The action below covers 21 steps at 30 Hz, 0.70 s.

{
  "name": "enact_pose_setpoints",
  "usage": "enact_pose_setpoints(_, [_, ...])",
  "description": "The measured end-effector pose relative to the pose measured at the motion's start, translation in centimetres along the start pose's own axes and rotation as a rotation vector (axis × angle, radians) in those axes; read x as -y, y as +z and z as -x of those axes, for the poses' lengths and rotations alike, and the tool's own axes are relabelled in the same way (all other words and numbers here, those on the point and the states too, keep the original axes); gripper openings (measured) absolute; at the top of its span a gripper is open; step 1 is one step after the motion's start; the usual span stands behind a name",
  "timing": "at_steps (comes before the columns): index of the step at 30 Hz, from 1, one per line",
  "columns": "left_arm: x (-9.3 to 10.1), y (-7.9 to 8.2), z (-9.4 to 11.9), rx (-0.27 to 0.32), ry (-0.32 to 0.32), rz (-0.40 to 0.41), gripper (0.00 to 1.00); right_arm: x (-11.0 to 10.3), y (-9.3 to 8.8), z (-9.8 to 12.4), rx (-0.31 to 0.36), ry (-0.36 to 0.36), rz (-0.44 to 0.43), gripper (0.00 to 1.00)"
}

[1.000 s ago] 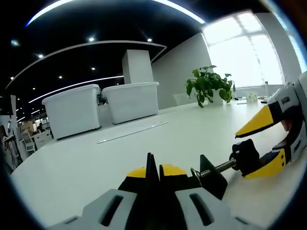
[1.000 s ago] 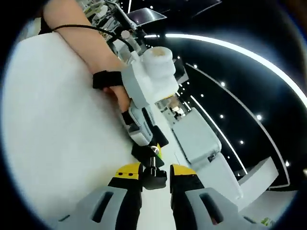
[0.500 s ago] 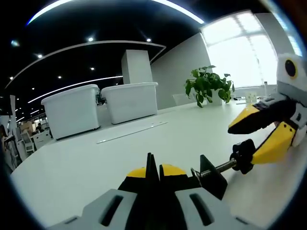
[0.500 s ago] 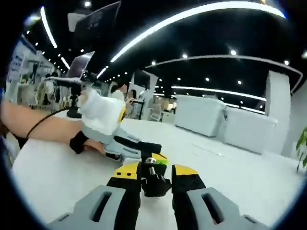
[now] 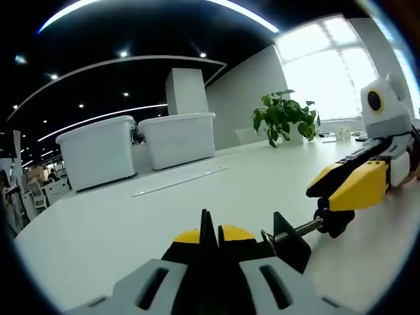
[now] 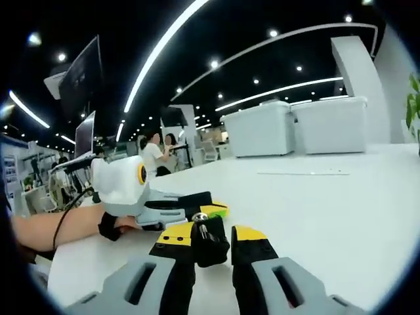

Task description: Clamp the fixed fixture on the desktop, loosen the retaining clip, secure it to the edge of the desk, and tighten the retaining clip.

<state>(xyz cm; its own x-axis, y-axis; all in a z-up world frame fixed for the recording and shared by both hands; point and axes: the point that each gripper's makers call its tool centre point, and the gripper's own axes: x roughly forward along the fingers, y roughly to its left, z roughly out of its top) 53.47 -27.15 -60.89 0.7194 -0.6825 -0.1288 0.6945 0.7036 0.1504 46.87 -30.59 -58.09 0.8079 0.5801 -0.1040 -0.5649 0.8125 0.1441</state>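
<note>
A black clamp fixture (image 5: 289,245) lies low over the white desk (image 5: 118,223). My left gripper (image 5: 211,231) is shut on the clamp's body. A threaded screw (image 5: 302,228) runs right from the body to a black knob (image 5: 333,222). My right gripper (image 5: 327,199) comes in from the right and its yellow-tipped jaws sit around that knob. In the right gripper view the knob (image 6: 209,243) is pinched between my right gripper (image 6: 210,235) jaws. Just beyond it is the left gripper (image 6: 209,210), held by a hand (image 6: 115,223).
Two white storage bins (image 5: 98,152) (image 5: 178,138) stand at the desk's far side, and a potted plant (image 5: 283,117) is to their right. A thin flat strip (image 5: 180,182) lies on the desk before the bins. A monitor (image 6: 83,77) and seated people (image 6: 152,155) are far behind.
The right gripper has rolled around the screw's axis while staying on the knob, from tilted to about level. The left gripper and clamp body have stayed still.
</note>
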Motion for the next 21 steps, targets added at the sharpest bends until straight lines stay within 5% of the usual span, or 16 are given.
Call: enact_pose_setpoints(21, [0.06,-0.03,0.03,0.003,0.002,0.000,0.08,-0.75,-0.38,-0.26,-0.013,0.032,0.040,0.22])
